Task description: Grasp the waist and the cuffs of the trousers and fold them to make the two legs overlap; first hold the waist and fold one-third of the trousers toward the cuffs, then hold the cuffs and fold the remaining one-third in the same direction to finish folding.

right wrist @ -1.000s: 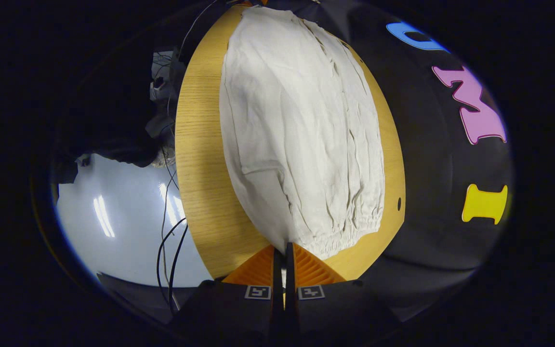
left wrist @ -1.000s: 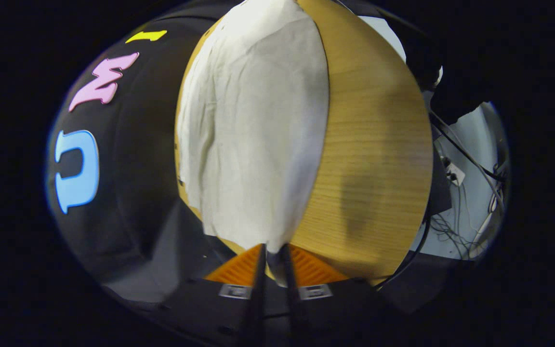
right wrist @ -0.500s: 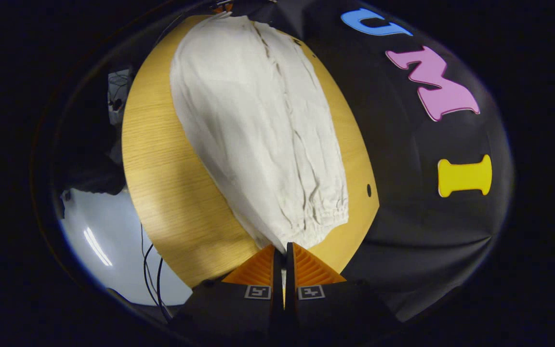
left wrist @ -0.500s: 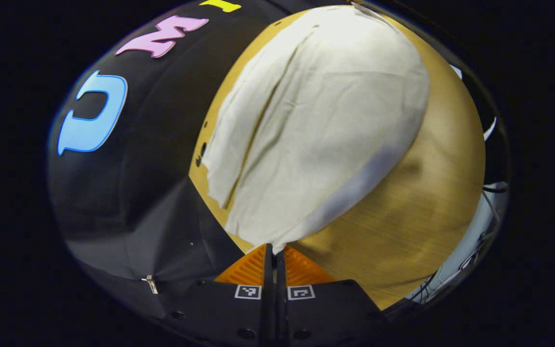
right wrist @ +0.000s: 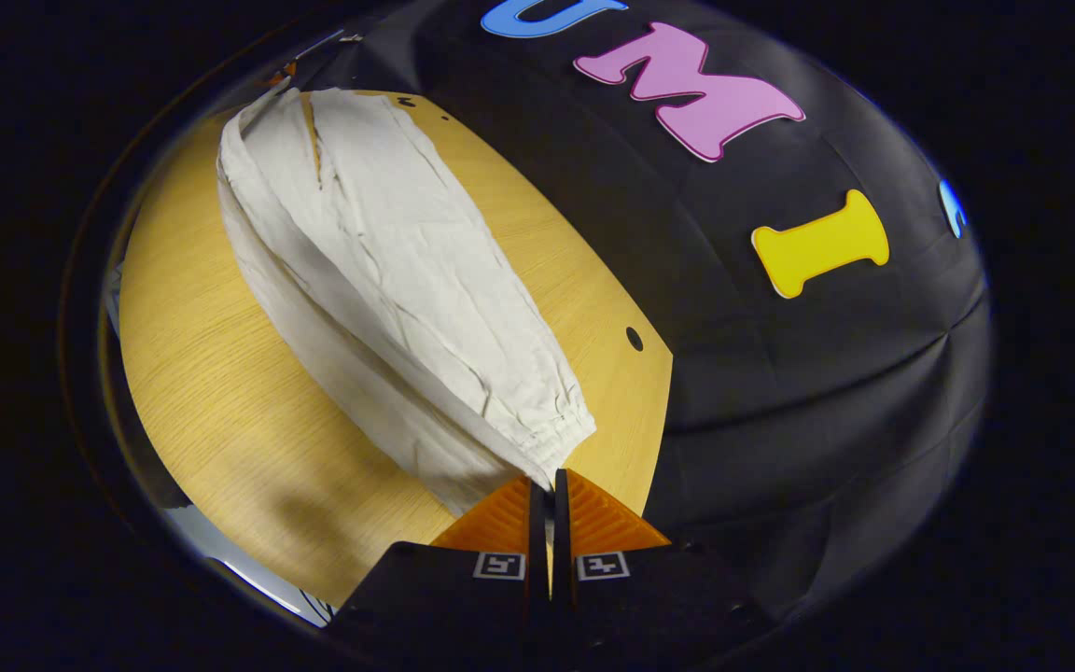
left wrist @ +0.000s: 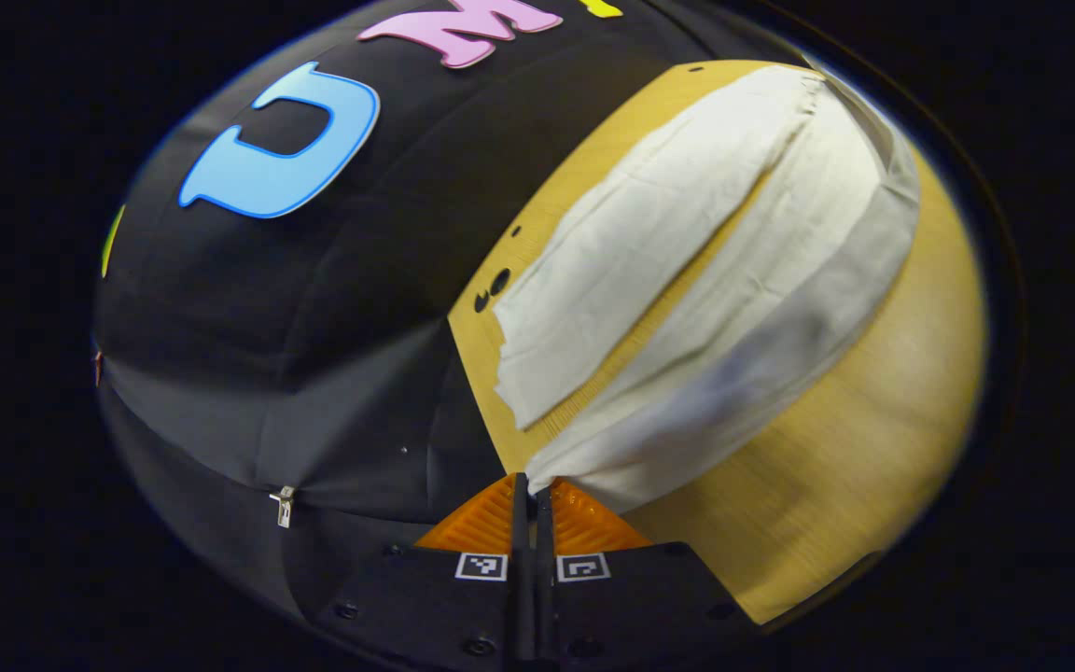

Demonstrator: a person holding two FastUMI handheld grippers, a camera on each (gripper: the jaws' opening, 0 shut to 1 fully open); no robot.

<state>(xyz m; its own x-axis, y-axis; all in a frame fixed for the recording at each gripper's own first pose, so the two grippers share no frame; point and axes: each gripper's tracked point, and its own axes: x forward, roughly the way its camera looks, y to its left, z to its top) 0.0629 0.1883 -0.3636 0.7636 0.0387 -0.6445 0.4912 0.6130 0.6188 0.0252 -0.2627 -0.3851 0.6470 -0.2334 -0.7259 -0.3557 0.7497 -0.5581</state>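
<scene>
Cream trousers (left wrist: 631, 271) lie lengthwise on a round wooden table (left wrist: 827, 448). In the left gripper view the far leg rests flat, while the near leg (left wrist: 761, 336) hangs lifted off the wood, its cuff pinched in my left gripper (left wrist: 532, 487), which is shut on it. In the right gripper view the trousers (right wrist: 407, 271) run away from me, the near half raised and rolling over the far half. The gathered elastic waist (right wrist: 551, 431) sits just ahead of my right gripper (right wrist: 545, 487), which is shut on the waist's near corner.
The black cloth wall stands close behind the table's far edge in both views. Small dark holes (left wrist: 498, 280) mark the tabletop near the wall; one hole (right wrist: 634, 338) lies right of the waist. Bare wood (right wrist: 220, 392) stretches on the side away from the wall.
Both grippers have swung toward the wall, still shut on the cloth. The near leg has risen off the table and is coming over the far leg.
</scene>
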